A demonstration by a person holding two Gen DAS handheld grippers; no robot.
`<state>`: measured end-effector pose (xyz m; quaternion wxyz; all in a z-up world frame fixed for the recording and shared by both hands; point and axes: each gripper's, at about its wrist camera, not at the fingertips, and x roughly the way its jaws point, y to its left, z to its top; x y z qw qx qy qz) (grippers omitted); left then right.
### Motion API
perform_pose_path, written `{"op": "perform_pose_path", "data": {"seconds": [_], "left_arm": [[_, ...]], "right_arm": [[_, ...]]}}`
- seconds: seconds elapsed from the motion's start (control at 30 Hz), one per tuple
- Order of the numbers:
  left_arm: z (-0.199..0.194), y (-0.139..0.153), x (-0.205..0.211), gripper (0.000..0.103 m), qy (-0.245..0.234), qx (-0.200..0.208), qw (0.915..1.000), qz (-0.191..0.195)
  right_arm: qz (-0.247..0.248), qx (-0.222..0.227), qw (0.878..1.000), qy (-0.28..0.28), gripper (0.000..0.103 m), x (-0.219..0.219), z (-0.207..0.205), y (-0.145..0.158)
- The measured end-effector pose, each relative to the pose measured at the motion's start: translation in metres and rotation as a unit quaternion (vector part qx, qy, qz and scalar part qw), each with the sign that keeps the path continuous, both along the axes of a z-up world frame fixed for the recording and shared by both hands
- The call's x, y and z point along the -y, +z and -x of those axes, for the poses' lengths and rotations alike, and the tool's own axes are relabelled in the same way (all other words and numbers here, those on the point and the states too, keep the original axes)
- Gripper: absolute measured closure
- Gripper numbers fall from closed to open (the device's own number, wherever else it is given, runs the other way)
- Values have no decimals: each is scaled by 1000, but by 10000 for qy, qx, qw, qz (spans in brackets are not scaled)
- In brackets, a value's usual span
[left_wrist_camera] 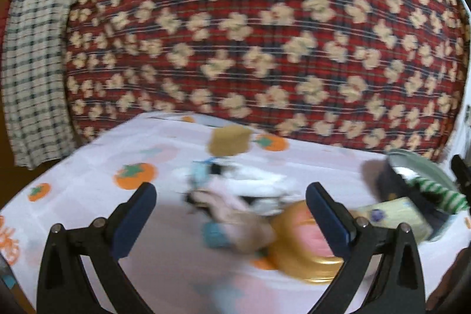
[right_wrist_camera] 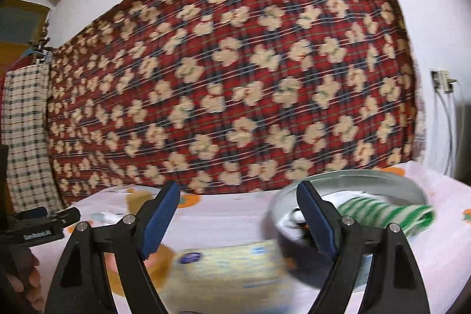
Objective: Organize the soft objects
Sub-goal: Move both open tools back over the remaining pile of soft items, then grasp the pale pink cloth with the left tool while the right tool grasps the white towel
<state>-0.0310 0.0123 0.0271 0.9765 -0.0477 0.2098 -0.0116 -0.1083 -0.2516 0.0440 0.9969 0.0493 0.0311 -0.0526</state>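
Observation:
My left gripper [left_wrist_camera: 231,196] is open over a blurred heap of soft toys [left_wrist_camera: 235,193] in white, black, pink and blue on the table. A golden-haired doll head [left_wrist_camera: 297,243] lies by its right finger, not gripped. A tan block [left_wrist_camera: 229,140] sits behind the heap. At the right a grey round tub [left_wrist_camera: 424,167] holds a green-and-white striped sock [left_wrist_camera: 435,193], with a pale yellow packet [left_wrist_camera: 391,215] leaning at it. My right gripper [right_wrist_camera: 238,193] is open and empty above the yellow packet [right_wrist_camera: 229,264], left of the tub [right_wrist_camera: 353,177] and sock [right_wrist_camera: 382,214].
The table wears a white cloth [left_wrist_camera: 88,190] printed with orange fruit. A red plaid cloth with cream flowers [left_wrist_camera: 250,34] hangs right behind it, a checked cloth [left_wrist_camera: 35,64] to the left. A wall socket with cables [right_wrist_camera: 444,84] is at the right. A hand [right_wrist_camera: 29,284] holds the other tool.

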Motion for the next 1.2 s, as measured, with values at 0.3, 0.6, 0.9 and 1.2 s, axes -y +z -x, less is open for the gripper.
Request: {"op": "perform_pose_path", "data": {"seconds": [0.3, 0.6, 0.9, 1.2], "left_arm": [[-16, -18, -56, 0, 273, -481, 9983, 194], [-49, -34, -39, 5, -230, -1240, 9910, 444], [-85, -44, -11, 29, -415, -1740, 9816, 667], [-96, -73, -8, 69, -793, -2171, 9684, 938]], "right_arm": [[132, -68, 9979, 626, 20, -77, -17, -4], [493, -184, 9953, 816, 20, -113, -23, -16], [321, -300, 9959, 795, 20, -104, -27, -17], [283, -334, 9958, 806, 20, -101, -29, -18]]}}
